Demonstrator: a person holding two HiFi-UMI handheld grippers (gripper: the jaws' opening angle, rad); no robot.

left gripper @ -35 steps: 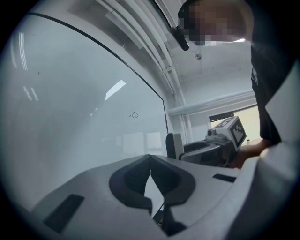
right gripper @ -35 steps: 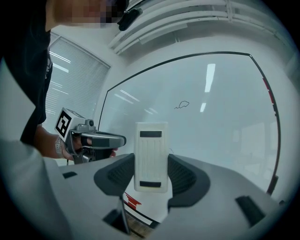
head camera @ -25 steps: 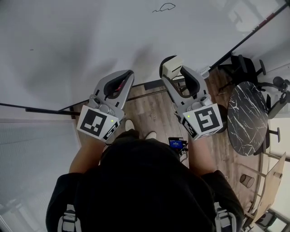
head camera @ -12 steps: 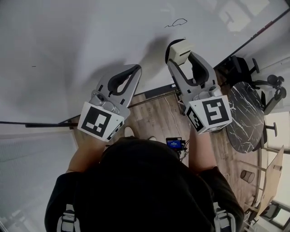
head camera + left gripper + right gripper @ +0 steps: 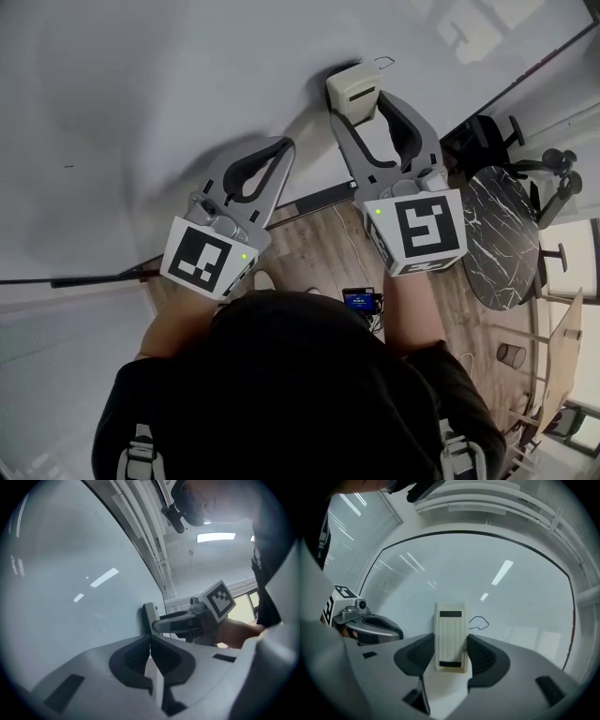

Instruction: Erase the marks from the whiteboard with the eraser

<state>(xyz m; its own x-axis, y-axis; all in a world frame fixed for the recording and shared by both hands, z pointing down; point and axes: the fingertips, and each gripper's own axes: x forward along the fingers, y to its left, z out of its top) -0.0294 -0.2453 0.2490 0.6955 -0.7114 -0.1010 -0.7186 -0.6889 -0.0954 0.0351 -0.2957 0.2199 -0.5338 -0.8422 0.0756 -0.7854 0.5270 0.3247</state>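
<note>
**Materials and Surface Finish**

Whiteboard (image 5: 440,573): smooth and glossy, mirrors the ceiling lights.
Eraser (image 5: 451,637): cream plastic, matt, back ribbed lengthwise.
Left gripper (image 5: 279,147) and right gripper (image 5: 353,103): matt grey moulded plastic. Their pads (image 5: 482,656) are dark and finely ribbed.
Marker cube (image 5: 419,230): matt, black print on white.
Floor (image 5: 319,246): wood planks, low sheen.
Round table (image 5: 502,234): dark, white-veined, marble-look top.
Person's top (image 5: 291,394): dark matt cloth.

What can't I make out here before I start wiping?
- Contact: whether the eraser touches the board. The right gripper view shows only its back, and in the head view its body and shadow cover the seam.
- The mark's left end: the eraser may cover it in the right gripper view, and it is tiny in the head view.
- Speck at the board's left, head view: too small to tell ink from dirt.
</note>
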